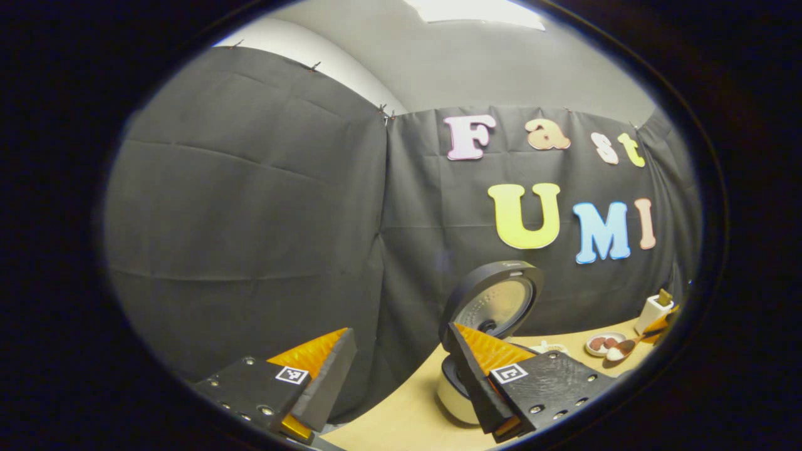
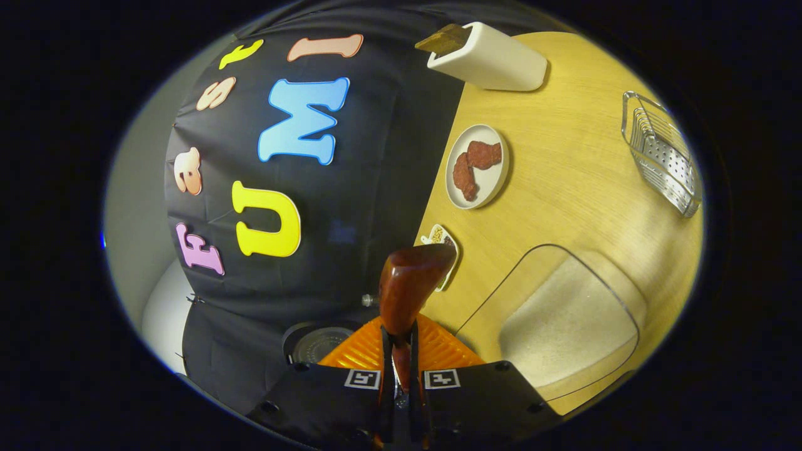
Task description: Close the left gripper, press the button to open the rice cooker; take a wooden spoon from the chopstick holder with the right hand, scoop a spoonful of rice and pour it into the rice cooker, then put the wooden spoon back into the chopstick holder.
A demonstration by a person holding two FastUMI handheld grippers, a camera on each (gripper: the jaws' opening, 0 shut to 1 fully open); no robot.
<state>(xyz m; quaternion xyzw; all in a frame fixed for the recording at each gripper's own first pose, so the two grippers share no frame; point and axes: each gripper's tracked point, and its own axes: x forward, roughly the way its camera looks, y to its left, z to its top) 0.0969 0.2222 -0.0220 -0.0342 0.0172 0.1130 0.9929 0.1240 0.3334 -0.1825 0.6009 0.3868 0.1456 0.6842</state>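
Spoon (image 2: 407, 285): your right hand-held gripper (image 2: 401, 351) is clamped on its handle, both fingers pressing. Its long axis runs straight ahead along the fingers, the glossy reddish-brown wood ending at the bowl. In the left gripper view the spoon (image 1: 623, 348) looks loaded with white rice, over the tabletop (image 2: 564, 175) near the plate (image 1: 603, 343).

Cooker (image 1: 485, 351) is open, round lid (image 1: 495, 299) tilted up, dark rim with a pale dimpled inner face. In the right gripper view it sits low and just left of the spoon, so I judge the pour goes that way.

Rice tub (image 2: 564, 319), clear with rounded corners and grainy white fill, lies just right. Holder (image 2: 485, 57), a smooth cream block, is well beyond.

Your left hand-held gripper (image 1: 401, 369) is spread open, holding nothing, nearer the cooker.
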